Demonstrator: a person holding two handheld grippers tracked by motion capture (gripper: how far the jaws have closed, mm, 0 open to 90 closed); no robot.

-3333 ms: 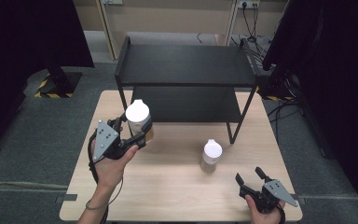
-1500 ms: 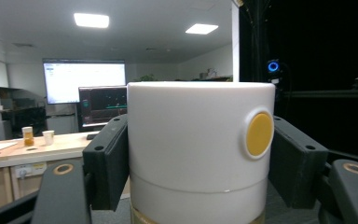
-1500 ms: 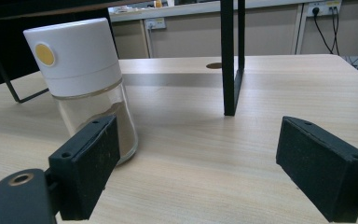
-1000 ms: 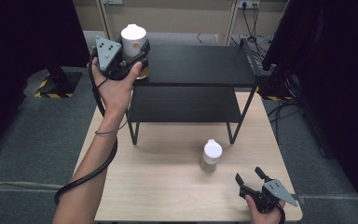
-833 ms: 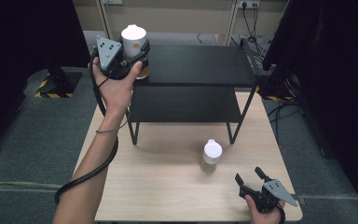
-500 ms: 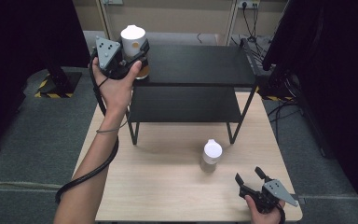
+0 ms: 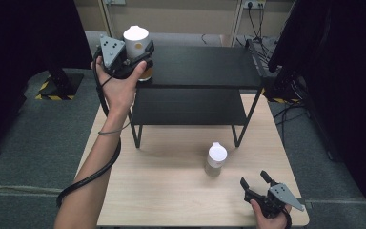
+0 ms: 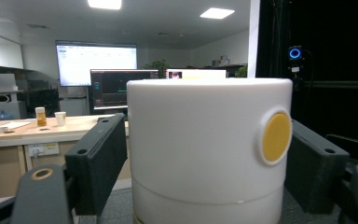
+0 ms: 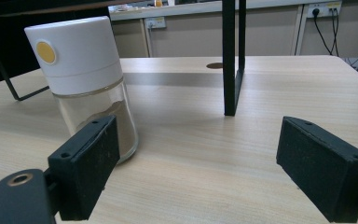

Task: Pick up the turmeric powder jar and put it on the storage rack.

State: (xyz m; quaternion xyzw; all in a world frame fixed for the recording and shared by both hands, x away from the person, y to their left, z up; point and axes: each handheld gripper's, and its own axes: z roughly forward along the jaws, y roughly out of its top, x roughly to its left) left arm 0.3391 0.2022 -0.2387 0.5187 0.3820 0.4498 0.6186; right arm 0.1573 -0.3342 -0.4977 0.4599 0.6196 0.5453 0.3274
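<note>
The bench (image 7: 171, 191) is pale wood with a fine grain. The shelf (image 7: 205, 64) on it is matt black, legs and boards alike. Both jars have white caps with a round yellow dot: the jar (image 8: 209, 154) in the left hand-held gripper (image 7: 124, 55), and the jar (image 9: 86, 84) on the bench, whose clear glass shows brown powder. Both hand-held grippers have black jaws; the right hand-held gripper (image 7: 257, 183) carries a grey plate. The floor (image 7: 33, 129) is grey carpet.

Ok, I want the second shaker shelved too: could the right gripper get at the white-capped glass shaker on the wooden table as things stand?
Probably yes. The right gripper is open, and the white-capped glass shaker stands upright just ahead on bare wooden table, with nothing between them.
</note>
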